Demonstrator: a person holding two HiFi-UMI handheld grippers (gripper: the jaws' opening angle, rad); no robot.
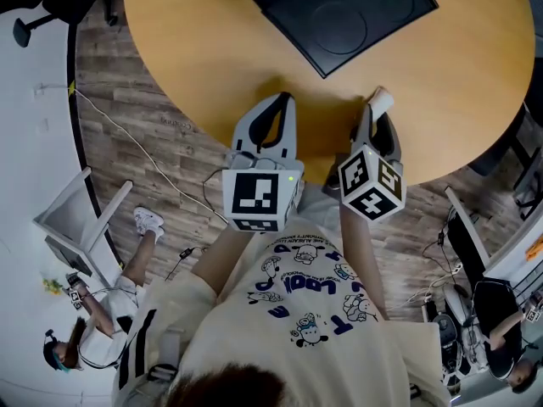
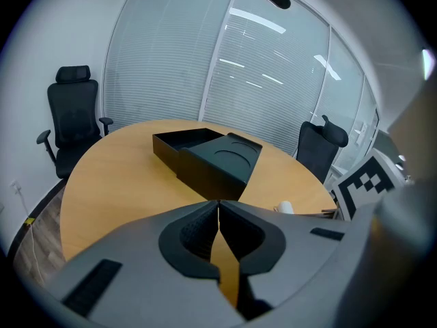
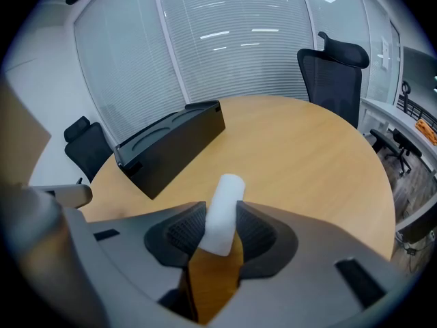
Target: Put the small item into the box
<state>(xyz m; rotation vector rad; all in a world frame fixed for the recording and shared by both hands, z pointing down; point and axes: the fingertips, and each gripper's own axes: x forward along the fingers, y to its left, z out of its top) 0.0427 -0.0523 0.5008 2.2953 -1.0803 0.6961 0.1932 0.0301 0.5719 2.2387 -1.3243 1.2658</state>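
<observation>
Right gripper (image 3: 222,214) pinches the small white item (image 3: 227,190) between its pads, over the wooden table (image 3: 307,156) near its edge. My left gripper (image 2: 218,207) is closed on nothing; the black box (image 2: 208,157) sits farther across the table.

Bench (image 1: 204,49): orange-tan. Box (image 1: 339,7): matte black. Item (image 3: 222,214): white. Jaws: grey, black pads (image 3: 181,234). Cubes (image 1: 254,197): black-and-white square markers. Chairs (image 2: 72,121): black. Floor (image 1: 144,142): grey-brown woodgrain.
</observation>
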